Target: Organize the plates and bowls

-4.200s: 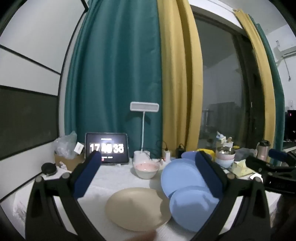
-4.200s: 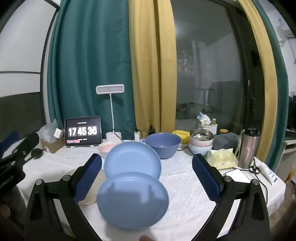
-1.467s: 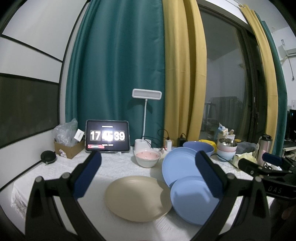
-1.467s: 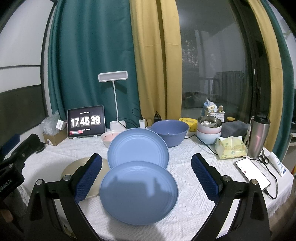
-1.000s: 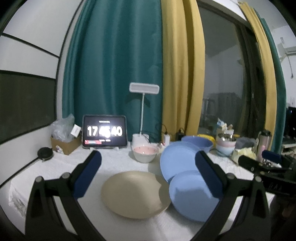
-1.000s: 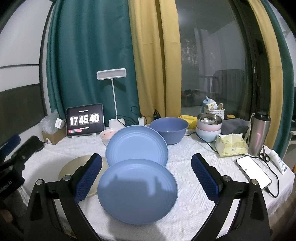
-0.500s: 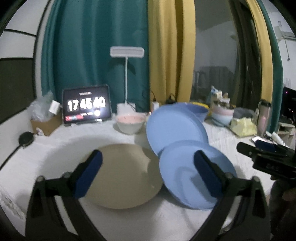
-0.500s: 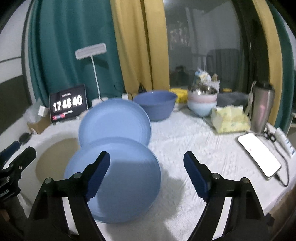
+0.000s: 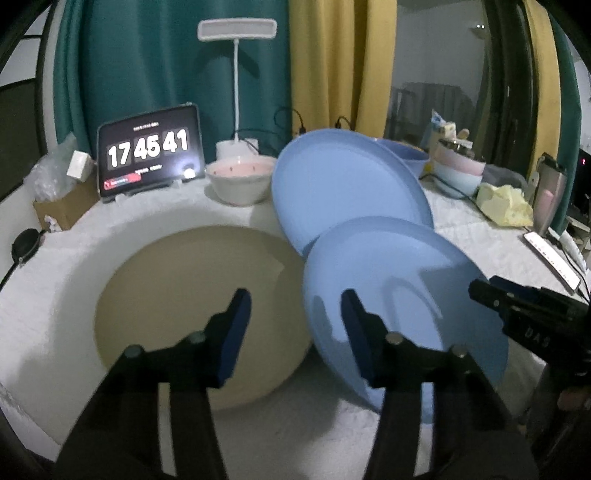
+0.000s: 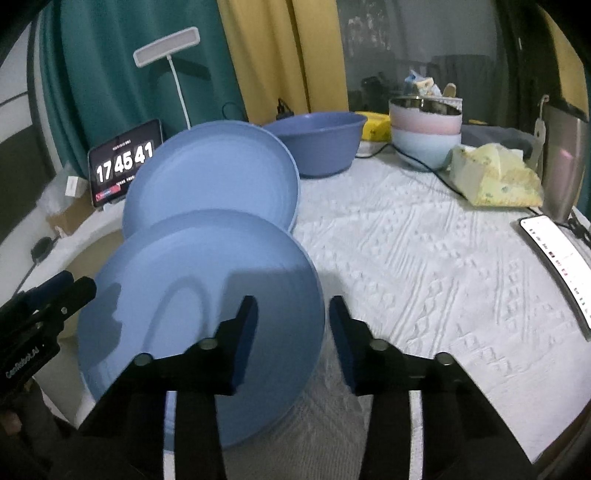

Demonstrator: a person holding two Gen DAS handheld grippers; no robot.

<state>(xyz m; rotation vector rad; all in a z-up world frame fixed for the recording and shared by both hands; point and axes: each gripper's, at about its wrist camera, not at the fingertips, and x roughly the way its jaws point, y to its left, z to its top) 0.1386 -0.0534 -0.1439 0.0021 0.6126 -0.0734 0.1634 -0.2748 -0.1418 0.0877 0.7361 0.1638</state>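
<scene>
While both my claws hang over the white tablecloth (image 10: pixel 424 258), I count three plates: one beige plate (image 9: pixel 192 314) under and ahead of my left claw (image 9: pixel 295 321), and two blue ones, the near blue plate (image 10: pixel 199 314) and the far blue plate (image 10: pixel 210 184) beyond it. Bowls: one dark blue bowl (image 10: pixel 317 142) far ahead of my right claw (image 10: pixel 291 328), one pink-lined white bowl (image 9: pixel 240 181) far ahead of my left, and a stack of pastel bowls (image 10: pixel 424 136) ahead and to the right; I cannot count how many are in that stack. My left claw's jaws are closing, pinching nothing; the gap sits over the beige plate's right edge, where the near blue plate's rim overlaps it. My right claw's jaws are closing too, with the near blue plate's right rim showing in the gap, though I cannot tell whether the pads touch it. The far blue plate tilts up, its near edge tucked behind the near one. Right of my right claw the cloth lies open as far as a phone (image 10: pixel 554 258) at the table edge and a tissue pack (image 10: pixel 495 177) beyond. A clock tablet (image 9: pixel 149 155) and a lamp (image 9: pixel 236 33) stand far ahead. The beige plate is mostly hidden from my right wrist view, and motion blur softens the plates' rims.
</scene>
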